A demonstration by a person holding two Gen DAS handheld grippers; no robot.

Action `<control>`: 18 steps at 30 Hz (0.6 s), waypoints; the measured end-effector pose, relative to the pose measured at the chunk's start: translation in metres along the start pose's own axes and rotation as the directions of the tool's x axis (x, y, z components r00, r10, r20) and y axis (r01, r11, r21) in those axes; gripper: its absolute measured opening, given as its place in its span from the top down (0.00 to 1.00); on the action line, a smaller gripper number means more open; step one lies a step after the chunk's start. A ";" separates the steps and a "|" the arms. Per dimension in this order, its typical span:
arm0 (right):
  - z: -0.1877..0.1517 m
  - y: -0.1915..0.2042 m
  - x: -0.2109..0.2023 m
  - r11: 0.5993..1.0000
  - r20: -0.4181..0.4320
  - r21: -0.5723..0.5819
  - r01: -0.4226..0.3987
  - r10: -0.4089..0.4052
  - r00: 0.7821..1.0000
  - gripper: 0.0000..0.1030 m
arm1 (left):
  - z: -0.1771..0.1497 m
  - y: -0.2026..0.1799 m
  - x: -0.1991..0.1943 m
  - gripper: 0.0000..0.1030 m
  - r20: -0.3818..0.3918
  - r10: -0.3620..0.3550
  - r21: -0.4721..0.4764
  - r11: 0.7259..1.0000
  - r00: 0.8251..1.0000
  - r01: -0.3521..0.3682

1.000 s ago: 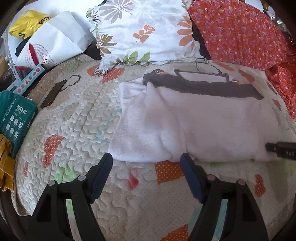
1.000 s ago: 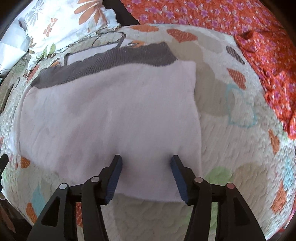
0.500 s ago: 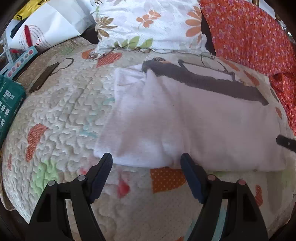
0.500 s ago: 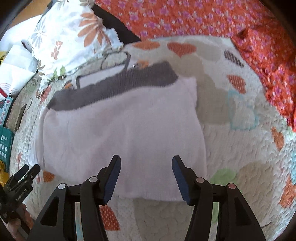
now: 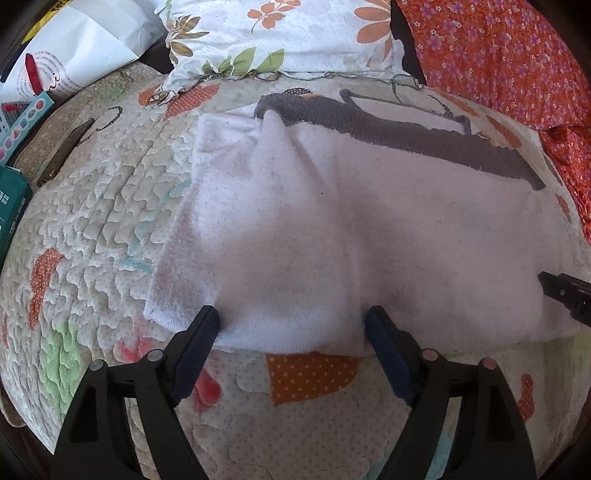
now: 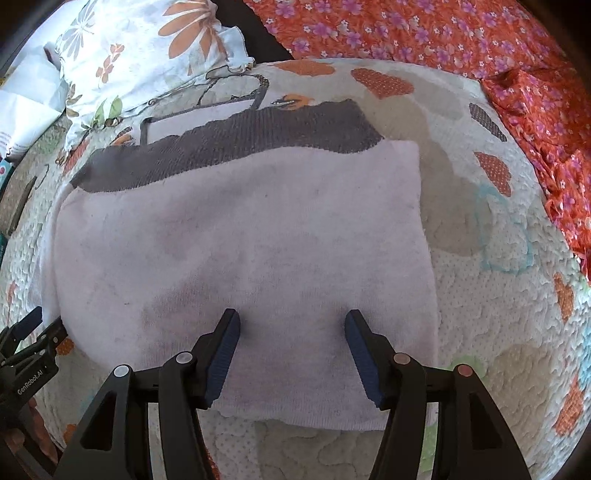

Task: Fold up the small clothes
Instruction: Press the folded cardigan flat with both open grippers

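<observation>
Garment (image 5: 369, 229), white knit with a grey band (image 5: 406, 136) along its far edge, lies folded flat on the quilt (image 5: 92, 206), about mid-bed. A narrower flap (image 5: 229, 221) sticks out on its left side; the near hem faces both cameras.

Left gripper (image 5: 291, 325): jaws wide and just been opening further. Fingers sit at the garment's near-left hem, one at the flap's edge, the other at the main fold's corner. Cloth lies between them but no pad is seen pressing on it.

Right gripper (image 6: 291, 325): jaws fairly wide, over the near hem toward the garment's right side. Fingertips are over the cloth, nothing pinched. Whether the tips touch the knit cannot be told.

Each gripper shows at the rim of the other's view, well apart along the hem.

Far edge of bed: floral pillow (image 5: 295, 33) left, orange flowered cloth (image 5: 498, 55) right. White paper bag (image 5: 81, 48) past the far-left corner.
</observation>
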State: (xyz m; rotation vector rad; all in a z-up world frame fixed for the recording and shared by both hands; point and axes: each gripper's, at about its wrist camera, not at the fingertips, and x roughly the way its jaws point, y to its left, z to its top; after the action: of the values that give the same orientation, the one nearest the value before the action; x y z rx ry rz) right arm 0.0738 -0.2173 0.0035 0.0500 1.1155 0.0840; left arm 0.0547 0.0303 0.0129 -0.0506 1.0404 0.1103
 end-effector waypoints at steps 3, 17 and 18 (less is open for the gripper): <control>0.000 0.000 0.000 1.000 0.000 0.000 -0.001 0.001 1.000 0.37 | -0.001 0.001 0.000 0.20 -0.002 -0.003 0.002 1.000 1.000 0.003; -0.004 0.004 0.001 1.000 0.002 -0.016 0.015 -0.015 1.000 0.33 | 0.000 0.001 -0.023 0.20 0.074 -0.017 0.008 1.000 0.997 0.016; -0.004 0.004 0.001 1.000 0.002 -0.020 0.018 -0.018 1.000 0.33 | 0.001 0.001 -0.025 0.20 0.089 -0.013 0.011 1.000 0.996 0.012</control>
State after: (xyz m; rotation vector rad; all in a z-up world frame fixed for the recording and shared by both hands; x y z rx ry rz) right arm 0.0703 -0.2128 0.0012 0.0226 1.1127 0.0789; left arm 0.0425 0.0293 0.0352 -0.0420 0.9519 0.0946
